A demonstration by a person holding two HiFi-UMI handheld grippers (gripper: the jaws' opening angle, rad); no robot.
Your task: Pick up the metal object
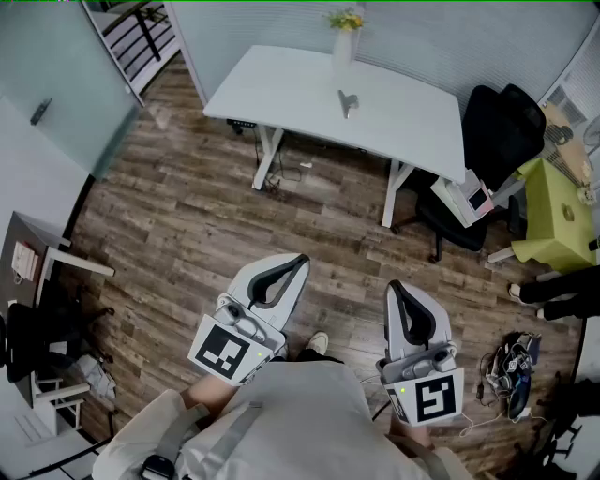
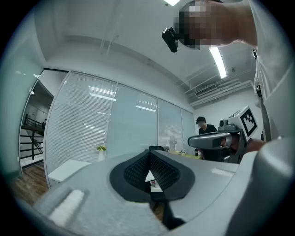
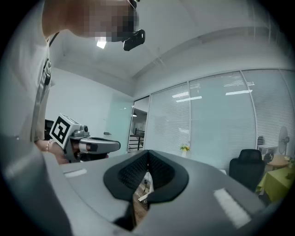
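Left gripper (image 1: 298,262) and right gripper (image 1: 395,287) point level, jaws together and empty, above brown wood-plank floor (image 1: 187,216); small grey metal object (image 1: 348,102) lies on white rectangular desk (image 1: 281,89) beside frosted glass wall (image 1: 262,21), near white vase of yellow flowers (image 1: 344,39).

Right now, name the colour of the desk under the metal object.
White rectangular desk; head view shows it best.

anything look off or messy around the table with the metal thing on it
Nothing looks spilled or damaged. The metal object lies alone on the white table, and the vase of flowers stands upright at its far edge. The only untidy spot is a dark tangle of cables on the floor, away from the table.
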